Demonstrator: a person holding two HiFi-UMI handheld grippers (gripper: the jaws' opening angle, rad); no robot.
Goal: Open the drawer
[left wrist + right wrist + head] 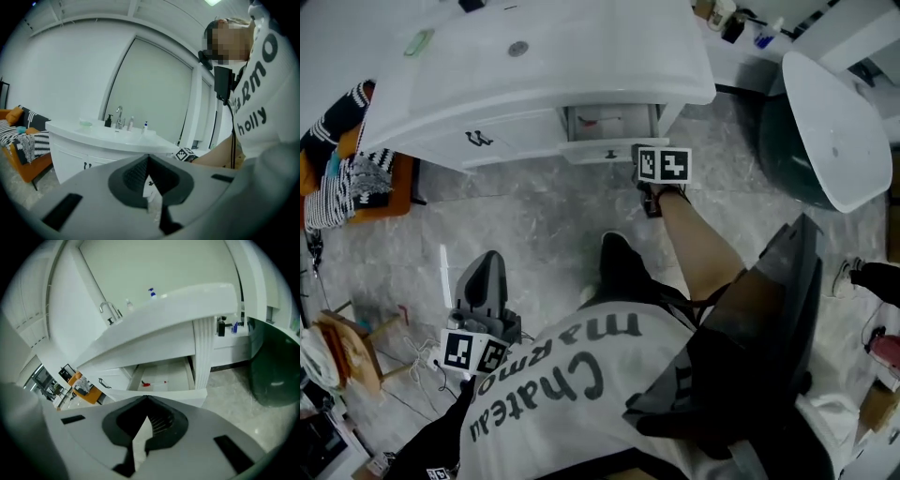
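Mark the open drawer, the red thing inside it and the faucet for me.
open drawer point(171, 371), right gripper view, on the bare white floor inside it.
red thing point(145, 383), right gripper view, on its red end.
faucet point(118, 117), left gripper view, on its upright stem.

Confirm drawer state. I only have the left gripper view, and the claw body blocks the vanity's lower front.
Observer: The drawer stands open, pulled out from under the counter; the head view looks into it.
Operator: Right claw on the knob?
Observer: No. The right claw is shut on nothing, and in the head view it sits beside the knob, not on it.
Operator: Anything inside?
Observer: One small red thing on the drawer floor. It's too small to identify.
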